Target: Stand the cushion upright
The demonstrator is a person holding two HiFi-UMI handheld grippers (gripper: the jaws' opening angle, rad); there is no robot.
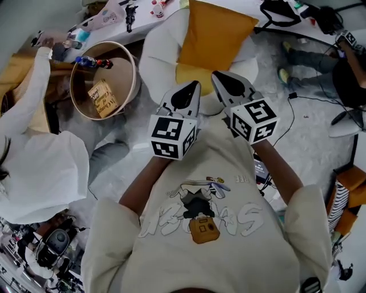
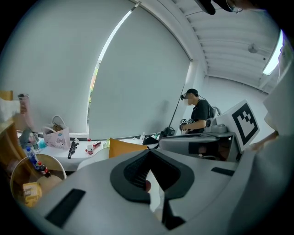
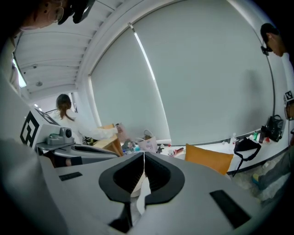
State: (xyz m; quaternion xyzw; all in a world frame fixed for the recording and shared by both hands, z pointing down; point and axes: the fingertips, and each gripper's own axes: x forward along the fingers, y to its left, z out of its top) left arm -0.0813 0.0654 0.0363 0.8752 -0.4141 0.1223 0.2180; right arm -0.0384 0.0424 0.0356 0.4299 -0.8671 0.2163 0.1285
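An orange cushion [image 1: 216, 35] stands on edge on a white armchair [image 1: 162, 57], leaning toward the chair's back. It also shows as the orange cushion [image 2: 123, 147] in the left gripper view and the orange cushion [image 3: 207, 158] in the right gripper view. My left gripper [image 1: 195, 86] and right gripper [image 1: 217, 76] hover side by side in front of the chair, short of the cushion and not touching it. Both are shut with nothing between the jaws: left gripper [image 2: 148, 154], right gripper [image 3: 144, 156].
A round wooden tub [image 1: 104, 80] with a book inside stands left of the chair. A person in white [image 1: 40, 166] crouches at far left. Another person's legs [image 1: 311, 60] and cables [image 1: 291, 109] lie at right. A cluttered white ledge [image 1: 114, 17] runs behind.
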